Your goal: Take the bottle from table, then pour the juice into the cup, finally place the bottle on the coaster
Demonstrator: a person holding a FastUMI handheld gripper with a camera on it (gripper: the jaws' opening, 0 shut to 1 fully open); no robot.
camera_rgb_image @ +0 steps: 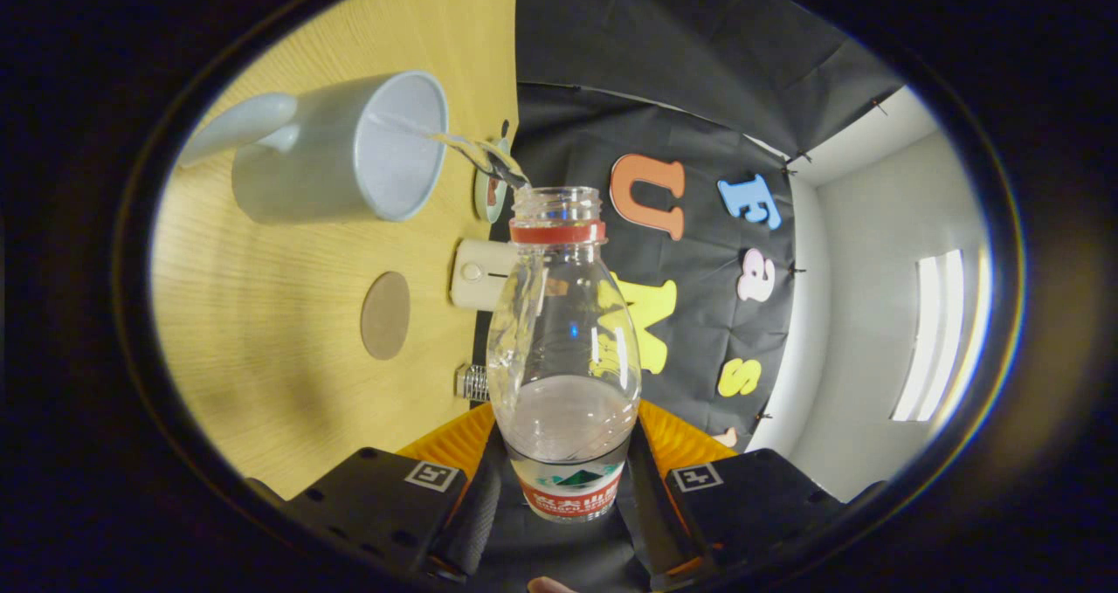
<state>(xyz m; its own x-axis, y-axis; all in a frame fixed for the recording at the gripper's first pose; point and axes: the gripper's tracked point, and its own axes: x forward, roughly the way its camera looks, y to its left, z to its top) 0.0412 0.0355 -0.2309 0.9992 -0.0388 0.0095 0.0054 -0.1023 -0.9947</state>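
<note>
1 bottle (563,348) sits clamped between the 2 fingers (476,514) of the gripper (568,497), gripped low on its labelled base, with its long axis running straight ahead from the jaws toward the open, capless mouth with its red ring. the jaws are closed in against both sides of the base, so the hold looks firm. the whole rig is rolled over, so the counter (288,348) stands like a wall on 1 side and the bottle lies close to level. a thin stream of clear liquid (472,149) leaves the mouth and arcs into the pale cup (349,152), which stands just beyond and to the counter side of the neck. some liquid remains pooled in the lower body, so the pour looks under way, not finished.

the relation that matters next is the round coaster (385,315): it lies on the counter nearer the jaws than the cup, off the same side of the bottle's axis. my judgement is that the bottle must be rolled back upright first, then carried sideways and back toward the coaster. beyond the coaster sit a small cream box (479,274) and a round greenish object (489,193) near the counter's edge, worth keeping clear of.
</note>
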